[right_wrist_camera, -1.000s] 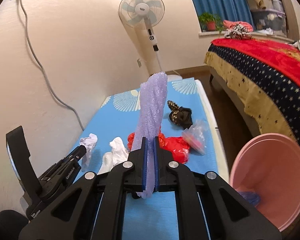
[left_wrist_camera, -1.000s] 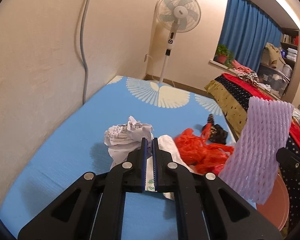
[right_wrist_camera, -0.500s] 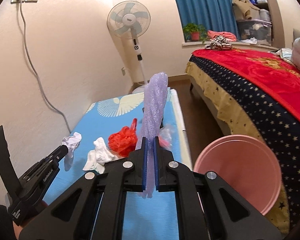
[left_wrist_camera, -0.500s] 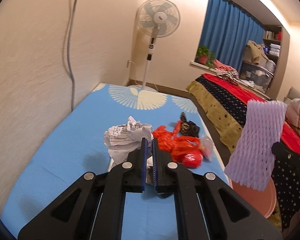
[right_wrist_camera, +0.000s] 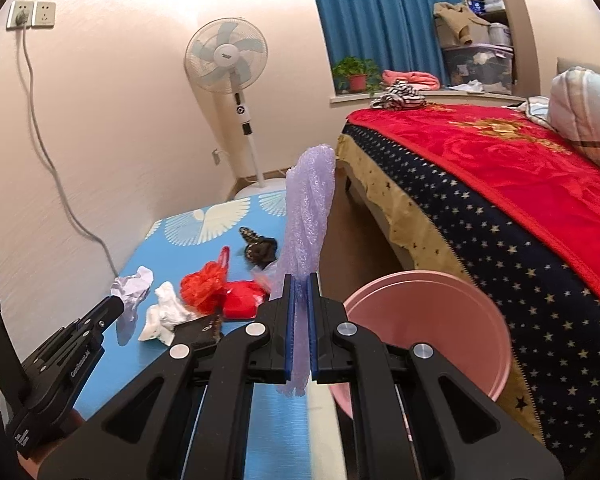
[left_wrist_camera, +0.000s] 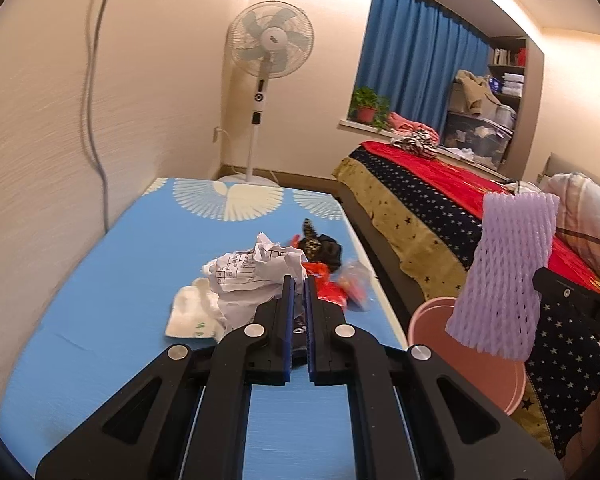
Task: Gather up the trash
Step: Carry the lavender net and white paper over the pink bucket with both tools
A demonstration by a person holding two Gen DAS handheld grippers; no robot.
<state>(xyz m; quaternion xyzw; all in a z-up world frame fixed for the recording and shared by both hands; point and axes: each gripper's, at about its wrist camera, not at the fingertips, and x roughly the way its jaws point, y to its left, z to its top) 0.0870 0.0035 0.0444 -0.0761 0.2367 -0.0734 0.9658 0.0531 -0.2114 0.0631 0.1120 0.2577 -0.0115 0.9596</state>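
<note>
The right gripper [right_wrist_camera: 299, 280] clamps purple foam netting [right_wrist_camera: 306, 232] beside the pink bin [right_wrist_camera: 496, 336] (left gripper [left_wrist_camera: 299, 282] narrow, empty).

Purple foam net [right_wrist_camera: 306, 232] stands upright beside the pink bin [right_wrist_camera: 452, 312].

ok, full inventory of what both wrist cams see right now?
foam fruit net: 1, lilac, clamped in right gripper
bin: 1, pink, on floor beside mat
mat: 1, blue, white fan print
crumpled paper: 1, white, printed, on mat
tissue: 1, white, on mat
plastic bag: 1, red, on mat
dark wrapper: 1, black-gold, on mat
standing fan: 1, white
bed: 1, red blanket
left gripper: nearly shut at crumpled paper
right gripper: shut
</note>
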